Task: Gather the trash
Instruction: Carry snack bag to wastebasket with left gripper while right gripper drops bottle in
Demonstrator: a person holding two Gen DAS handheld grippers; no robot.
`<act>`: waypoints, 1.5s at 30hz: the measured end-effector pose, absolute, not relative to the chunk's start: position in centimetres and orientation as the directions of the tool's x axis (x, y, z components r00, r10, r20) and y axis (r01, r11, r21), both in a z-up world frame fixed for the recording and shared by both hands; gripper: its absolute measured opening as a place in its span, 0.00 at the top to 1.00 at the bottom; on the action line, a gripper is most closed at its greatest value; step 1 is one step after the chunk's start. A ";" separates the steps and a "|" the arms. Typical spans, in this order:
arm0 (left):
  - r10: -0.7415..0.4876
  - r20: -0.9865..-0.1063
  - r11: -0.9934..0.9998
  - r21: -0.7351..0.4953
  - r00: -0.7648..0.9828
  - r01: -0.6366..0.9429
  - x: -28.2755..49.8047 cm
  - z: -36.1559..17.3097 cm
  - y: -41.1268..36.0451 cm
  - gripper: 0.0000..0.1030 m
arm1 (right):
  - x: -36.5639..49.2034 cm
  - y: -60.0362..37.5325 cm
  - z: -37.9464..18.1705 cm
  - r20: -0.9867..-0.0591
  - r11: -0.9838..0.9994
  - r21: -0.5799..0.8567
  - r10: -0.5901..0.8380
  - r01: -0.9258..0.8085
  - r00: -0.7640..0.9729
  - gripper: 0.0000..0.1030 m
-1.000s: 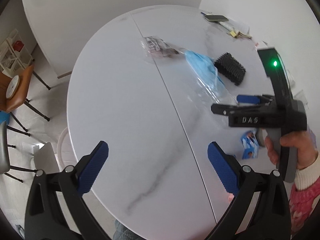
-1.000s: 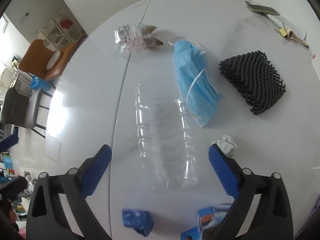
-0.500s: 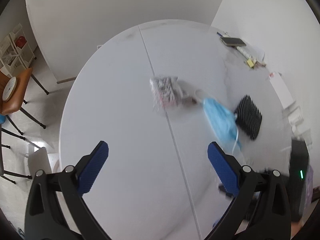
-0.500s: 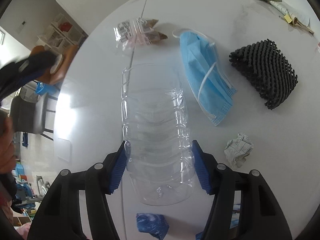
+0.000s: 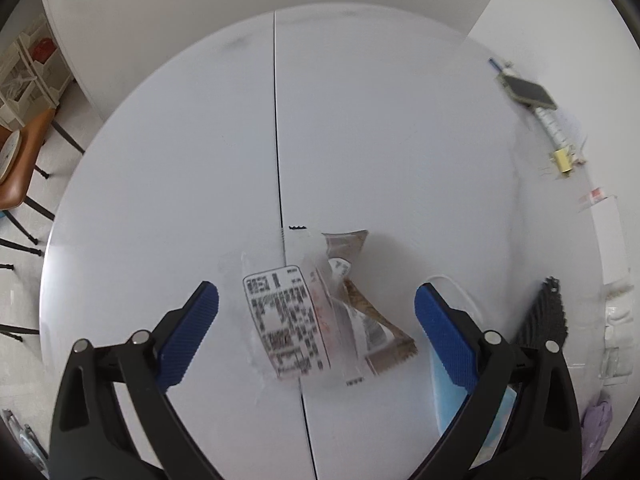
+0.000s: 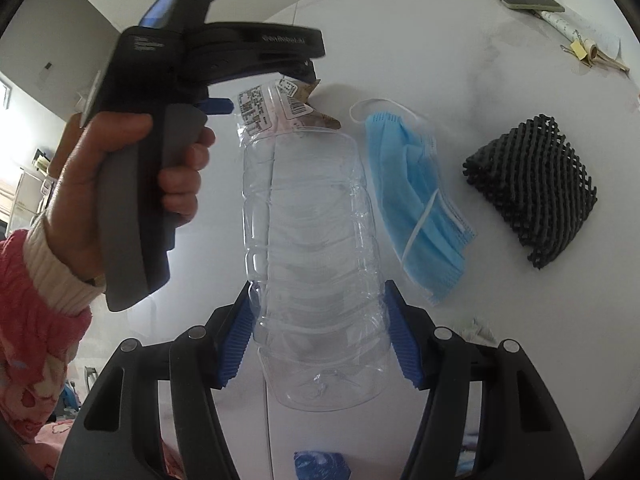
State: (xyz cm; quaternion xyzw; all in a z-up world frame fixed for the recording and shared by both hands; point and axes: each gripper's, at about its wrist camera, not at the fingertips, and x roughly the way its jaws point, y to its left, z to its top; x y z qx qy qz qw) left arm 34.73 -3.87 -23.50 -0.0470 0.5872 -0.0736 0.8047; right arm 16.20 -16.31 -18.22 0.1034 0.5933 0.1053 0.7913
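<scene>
White and round, the table [image 5: 192, 184] has a dark seam running across its middle, with pale walls behind it and a brown chair [image 5: 18, 168] on the tiled floor off to one side. Near the far edge lie a phone [image 6: 530, 1], rolled papers [image 6: 588, 46] and a few small scraps. On the tabletop a blue face mask [image 6: 416, 204] lies flat just beside a black mesh pad [image 6: 532, 188]; a crumpled paper ball [image 6: 478, 326] and a blue wrapper [image 6: 320, 466] sit close to the near edge.

A clear wrapper [image 5: 296, 316] with a printed label and a brown scrap inside lies over the seam. The left gripper [image 5: 316, 336] points steeply down at it, its jaws wide and closing, the wrapper lying between the blue pads [image 5: 188, 332] with neither pad touching it. One mask edge shows behind the right-side pad. In the right wrist view, the left hand [image 6: 120, 188] wraps the grey handle of that gripper, a pink sleeve [image 6: 36, 340] with a cream cuff at the wrist, and the tool's black body blocks part of the table behind it.

The right gripper [image 6: 318, 340] has a clear plastic bottle [image 6: 312, 248] clamped between its ribbed blue pads, about half open around the lower body. The bottle stretches away from the camera, its far end overlapping the wrapper in that view.
</scene>
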 end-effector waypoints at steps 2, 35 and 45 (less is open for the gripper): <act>-0.165 -0.949 0.986 -0.159 0.268 0.045 35.3 -24.7 -3.9 0.28 | 16.9 -16.6 -18.5 -0.918 0.955 0.294 0.295 -0.044 0.266 0.39; 0.008 -0.903 0.983 -0.071 0.429 -0.167 12.4 -12.3 19.0 0.62 | 10.9 -3.7 -14.4 -0.853 0.858 0.383 0.471 -0.343 0.226 0.39; 0.077 -0.909 0.967 -0.031 0.410 -0.251 4.5 -11.5 30.6 0.61 | 11.0 7.3 -14.2 -0.837 0.798 0.433 0.529 -0.418 0.143 0.39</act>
